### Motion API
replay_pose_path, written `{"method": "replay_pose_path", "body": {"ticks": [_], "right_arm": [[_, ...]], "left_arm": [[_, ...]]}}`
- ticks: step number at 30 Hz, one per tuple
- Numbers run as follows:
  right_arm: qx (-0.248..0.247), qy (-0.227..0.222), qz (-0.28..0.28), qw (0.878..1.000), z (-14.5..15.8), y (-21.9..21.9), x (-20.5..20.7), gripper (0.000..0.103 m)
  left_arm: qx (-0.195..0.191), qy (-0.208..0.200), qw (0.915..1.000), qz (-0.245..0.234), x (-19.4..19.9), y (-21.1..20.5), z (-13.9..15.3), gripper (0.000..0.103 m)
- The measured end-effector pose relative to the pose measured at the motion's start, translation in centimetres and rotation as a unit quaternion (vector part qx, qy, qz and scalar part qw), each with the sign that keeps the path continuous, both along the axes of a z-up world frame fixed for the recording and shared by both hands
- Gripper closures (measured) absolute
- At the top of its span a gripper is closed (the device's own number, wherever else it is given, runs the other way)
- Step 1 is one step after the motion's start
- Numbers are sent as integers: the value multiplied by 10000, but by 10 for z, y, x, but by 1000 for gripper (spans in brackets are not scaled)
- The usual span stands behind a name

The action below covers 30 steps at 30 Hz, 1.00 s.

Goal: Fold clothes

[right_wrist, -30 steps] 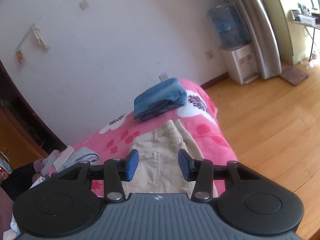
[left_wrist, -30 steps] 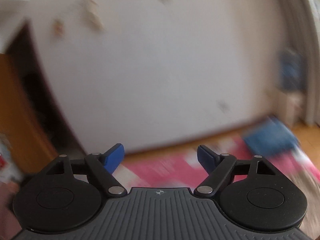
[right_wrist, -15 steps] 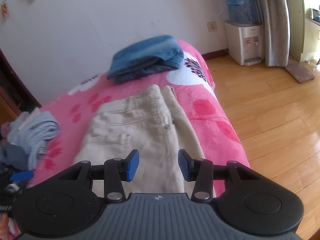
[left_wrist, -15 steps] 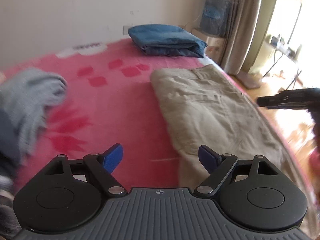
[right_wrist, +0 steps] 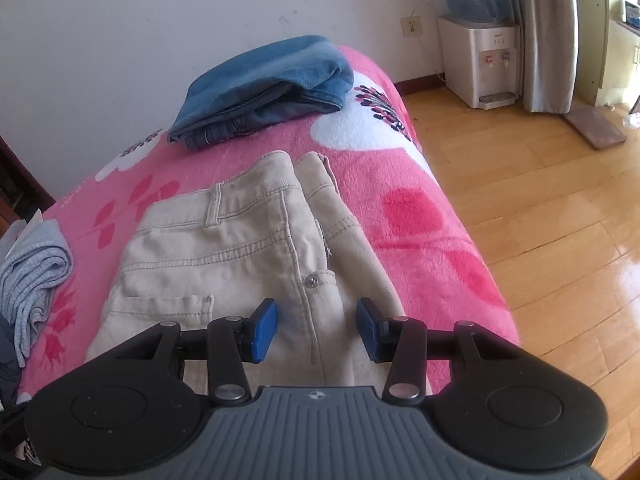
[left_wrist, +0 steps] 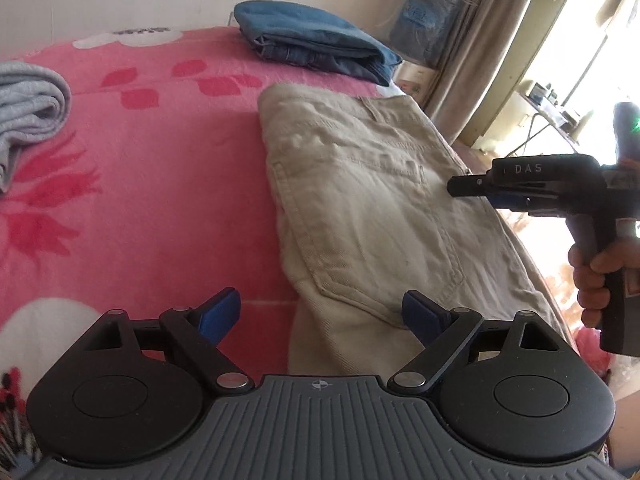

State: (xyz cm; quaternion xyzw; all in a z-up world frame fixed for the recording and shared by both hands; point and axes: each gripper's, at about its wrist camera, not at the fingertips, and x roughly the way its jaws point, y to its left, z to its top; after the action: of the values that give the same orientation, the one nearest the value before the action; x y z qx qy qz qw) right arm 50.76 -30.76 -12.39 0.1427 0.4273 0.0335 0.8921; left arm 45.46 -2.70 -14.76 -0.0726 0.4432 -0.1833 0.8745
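Beige trousers [left_wrist: 372, 200] lie folded lengthwise on the pink flowered blanket [left_wrist: 140, 184], waistband toward the wall; they also show in the right wrist view [right_wrist: 240, 264]. My left gripper [left_wrist: 320, 316] is open and empty, hovering over the trousers' near left edge by the back pocket. My right gripper [right_wrist: 316, 330] is open and empty above the trousers' seam near a rivet. The right gripper also shows in the left wrist view [left_wrist: 472, 192], hovering at the trousers' right side.
Folded blue jeans [right_wrist: 264, 88] lie at the far end of the bed by the white wall. A rumpled grey garment [right_wrist: 32, 272] lies at the left. A water dispenser [right_wrist: 480, 56], curtain and wooden floor [right_wrist: 540, 208] are to the right of the bed.
Both grippers have swung down from facing the wall and moved closer over the beige trousers. Both stayed open.
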Motion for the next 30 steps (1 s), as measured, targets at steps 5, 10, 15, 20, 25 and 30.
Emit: {"method": "replay_pose_path", "body": {"ticks": [5,10,15,20,25,30], "right_arm": [[-458,-411,112,9980,15,9,-10,92],[-985,-565,214,9933,23,15,-10,94],[-1136,-752,143,9906,25,13,-8,94],[-932,-708,-54,9931,18,-3,-9,94],[-894,-913,216,9916,14,-4,-9,94],[-931,-720,201,9928,4,-3,-2,93]], "left_arm": [[-12,-22,10000,-56,1,-8,-1,14],[29,39,9999,-95,4,-18,-4,14],[-13,63,10000,-60,7,-23,-3,14],[17,55,10000,-45,7,-24,-6,14],[52,3,10000,38,6,-23,-5,14],[140,11,9997,177,4,-21,-7,14]]}}
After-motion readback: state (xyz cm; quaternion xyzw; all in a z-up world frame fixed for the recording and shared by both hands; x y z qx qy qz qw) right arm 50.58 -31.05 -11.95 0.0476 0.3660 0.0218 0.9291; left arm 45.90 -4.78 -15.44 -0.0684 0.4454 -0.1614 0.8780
